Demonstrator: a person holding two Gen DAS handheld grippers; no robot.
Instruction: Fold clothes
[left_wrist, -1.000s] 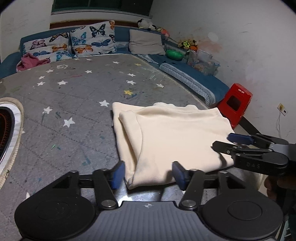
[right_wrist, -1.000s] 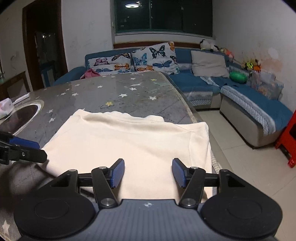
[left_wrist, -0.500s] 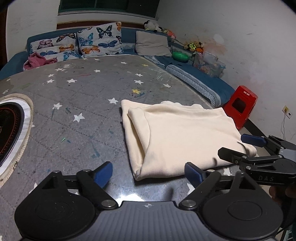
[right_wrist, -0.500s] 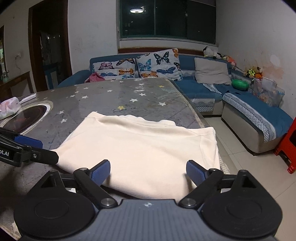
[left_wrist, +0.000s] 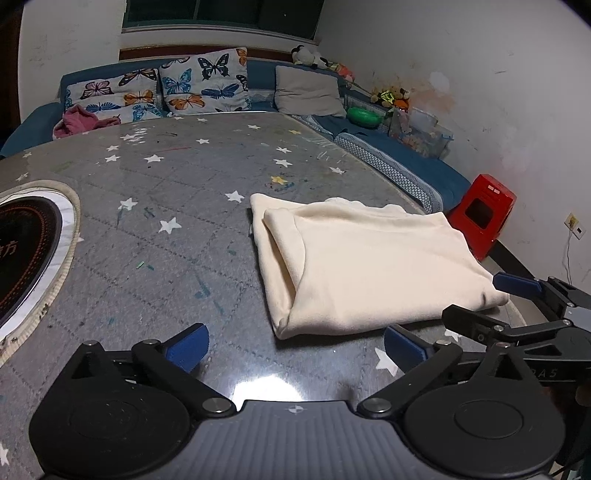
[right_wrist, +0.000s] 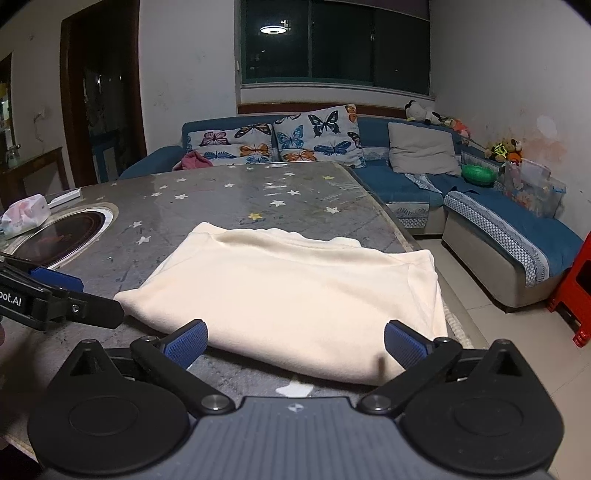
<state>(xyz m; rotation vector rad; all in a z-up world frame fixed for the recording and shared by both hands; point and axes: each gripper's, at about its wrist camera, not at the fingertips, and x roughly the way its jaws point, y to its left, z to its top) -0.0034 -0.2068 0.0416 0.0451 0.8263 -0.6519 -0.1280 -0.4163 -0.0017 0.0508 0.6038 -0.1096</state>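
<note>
Fabric is the whole matter at this moment: a cream knit garment (left_wrist: 369, 266) lies folded into a thick rectangle on the star-patterned table (left_wrist: 155, 206), toward the table's right edge and near its front.

Going left to right in the left wrist view, an induction hob (left_wrist: 26, 254) is set into the table at about nine o'clock, well apart from the cloth. The left gripper (left_wrist: 293, 345) comes next, its jaws having just been opening and now spread wide with nothing between them; the garment's near left corner lies just beyond the blue pads, at about twelve o'clock from them. At three o'clock the right gripper (left_wrist: 484, 299) stands beside the garment's near right corner, likewise released after just opening, with only cloth edge near its pads (no pad presses on it, as far as the right wrist view shows).

The garment looks soft, light and limp, probably a fleece or sweatshirt knit, so it should sag and slide rather than hold shape. Several layers are stacked at the left fold (left_wrist: 284, 280), and a pinch there would likely need to catch every layer. The two near corners seem the sensible holds, one per gripper, lifted together so the stack does not spill open.
</note>
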